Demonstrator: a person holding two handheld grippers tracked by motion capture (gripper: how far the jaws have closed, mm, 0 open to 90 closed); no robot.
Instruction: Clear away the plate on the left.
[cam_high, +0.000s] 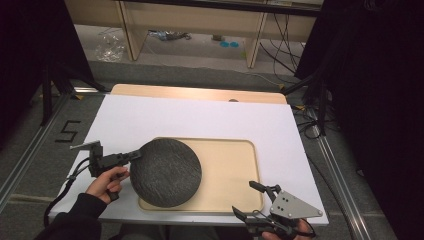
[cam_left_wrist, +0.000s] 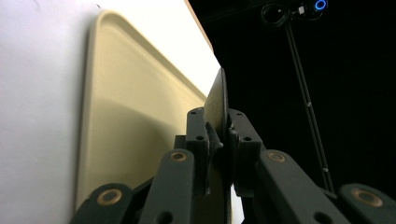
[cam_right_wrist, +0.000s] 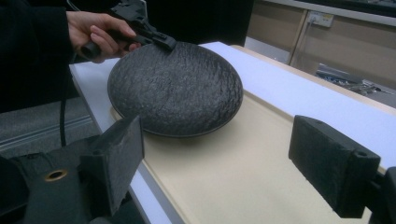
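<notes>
White counter (cam_high: 150, 115) carries beige tray (cam_high: 235, 165); left hand-held gripper (cam_high: 134, 155) pinches dark plate (cam_high: 165, 172) rim over tray's left edge, so lower it level; right hand-held gripper (cam_high: 252, 200) open near tray.

Dark grey round plate (cam_high: 166, 172), rough stone-like texture, shallow. Sits w/ its left part over the left end of a beige tray (cam_high: 235, 170), edge overhanging tray's left rim. Left edge raised off the tray, plate slightly tilted.
</notes>
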